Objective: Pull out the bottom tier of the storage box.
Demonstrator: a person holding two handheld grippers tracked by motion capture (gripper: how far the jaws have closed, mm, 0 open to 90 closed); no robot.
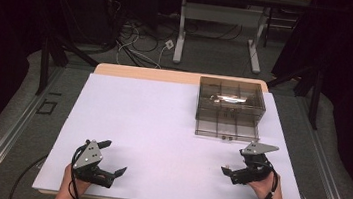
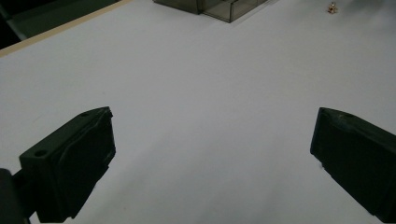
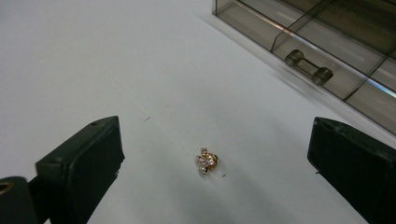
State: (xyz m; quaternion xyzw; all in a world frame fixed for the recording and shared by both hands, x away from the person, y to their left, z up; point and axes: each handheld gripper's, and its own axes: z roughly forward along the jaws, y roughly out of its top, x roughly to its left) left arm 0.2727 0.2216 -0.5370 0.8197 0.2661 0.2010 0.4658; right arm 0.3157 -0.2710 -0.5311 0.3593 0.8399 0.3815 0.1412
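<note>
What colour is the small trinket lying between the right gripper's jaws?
Gold, with clear sparkly stones; the trinket shows best in the right gripper view.

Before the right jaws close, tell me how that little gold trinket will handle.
The gold trinket looks tiny and knobbly, so it is probably light and may skitter on the smooth white table. Its uneven shape could slip or twist between the broad flat jaws.
</note>
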